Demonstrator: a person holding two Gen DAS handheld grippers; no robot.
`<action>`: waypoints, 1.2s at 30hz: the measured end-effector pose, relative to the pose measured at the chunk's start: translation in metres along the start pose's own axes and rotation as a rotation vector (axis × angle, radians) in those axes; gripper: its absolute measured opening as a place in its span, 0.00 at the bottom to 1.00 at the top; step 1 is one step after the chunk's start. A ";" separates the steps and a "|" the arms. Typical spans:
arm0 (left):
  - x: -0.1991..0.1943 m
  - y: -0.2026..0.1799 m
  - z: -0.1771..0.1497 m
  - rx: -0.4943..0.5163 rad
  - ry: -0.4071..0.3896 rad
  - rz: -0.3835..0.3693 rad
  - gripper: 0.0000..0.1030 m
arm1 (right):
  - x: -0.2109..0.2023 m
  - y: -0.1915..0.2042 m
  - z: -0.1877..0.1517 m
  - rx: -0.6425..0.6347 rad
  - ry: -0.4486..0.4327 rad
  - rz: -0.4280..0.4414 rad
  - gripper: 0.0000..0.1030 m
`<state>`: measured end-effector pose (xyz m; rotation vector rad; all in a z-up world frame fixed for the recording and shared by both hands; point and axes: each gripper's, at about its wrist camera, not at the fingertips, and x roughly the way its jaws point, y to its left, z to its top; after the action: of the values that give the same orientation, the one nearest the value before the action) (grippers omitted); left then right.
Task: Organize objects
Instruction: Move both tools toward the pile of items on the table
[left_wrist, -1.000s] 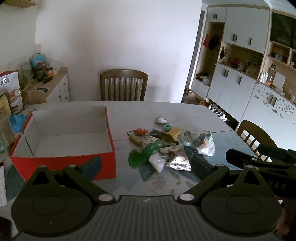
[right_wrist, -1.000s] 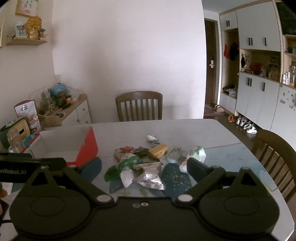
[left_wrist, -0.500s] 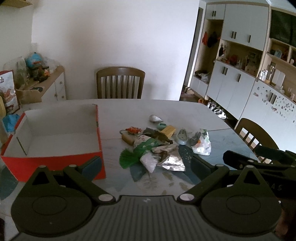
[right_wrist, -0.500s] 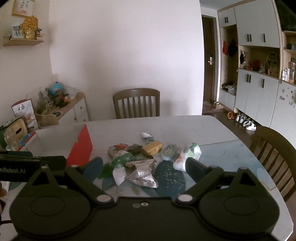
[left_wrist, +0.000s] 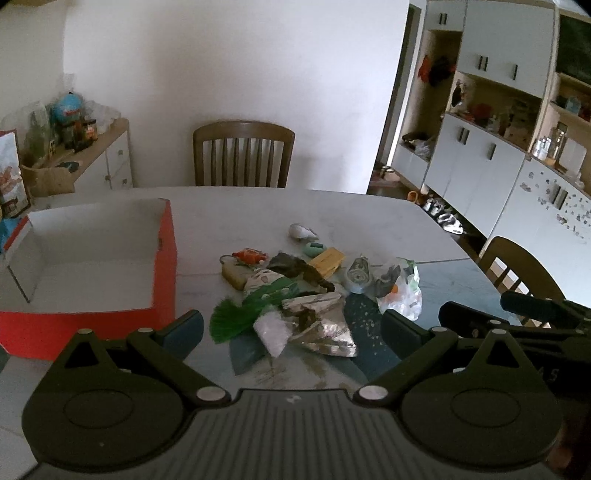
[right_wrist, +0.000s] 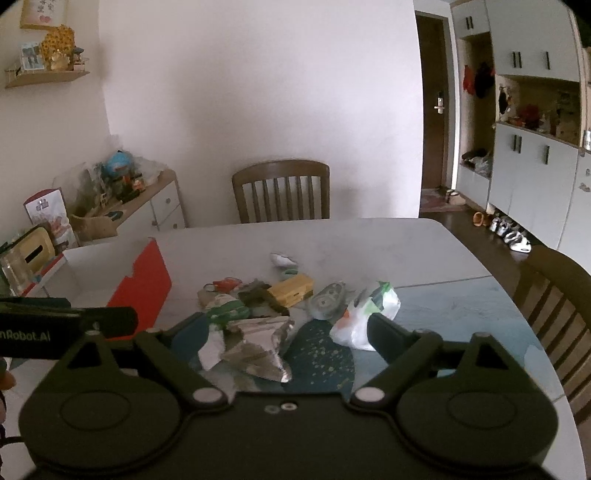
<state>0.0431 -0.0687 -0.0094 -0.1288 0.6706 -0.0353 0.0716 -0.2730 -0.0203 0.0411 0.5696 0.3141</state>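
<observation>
Both grippers, left (left_wrist: 291, 326) and right (right_wrist: 280, 330), hung wide open and empty; the red box (left_wrist: 162, 258) held nothing, the clutter pile (left_wrist: 295, 291) unsorted.

Right gripper (right_wrist: 284, 328) at 6 o'clock, jaws spread wide, empty, above table (right_wrist: 424, 251). Centre: clutter pile with crumpled foil wrapper (right_wrist: 258, 350), yellow block (right_wrist: 291, 290), white plastic bag (right_wrist: 369, 314). Red box (right_wrist: 144, 286) at 9 o'clock. Wooden chair (right_wrist: 282, 192) at 12 o'clock.
</observation>
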 end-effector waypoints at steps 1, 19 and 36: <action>0.005 -0.003 0.000 -0.004 0.002 0.001 1.00 | 0.003 -0.005 0.001 0.003 0.005 0.008 0.89; 0.112 -0.057 -0.010 0.040 0.115 0.026 1.00 | 0.093 -0.077 0.005 -0.025 0.145 -0.005 0.90; 0.184 -0.072 -0.011 0.056 0.196 0.113 0.90 | 0.181 -0.100 0.019 -0.007 0.202 -0.091 0.79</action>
<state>0.1809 -0.1550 -0.1220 -0.0333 0.8708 0.0426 0.2539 -0.3121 -0.1113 -0.0232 0.7682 0.2329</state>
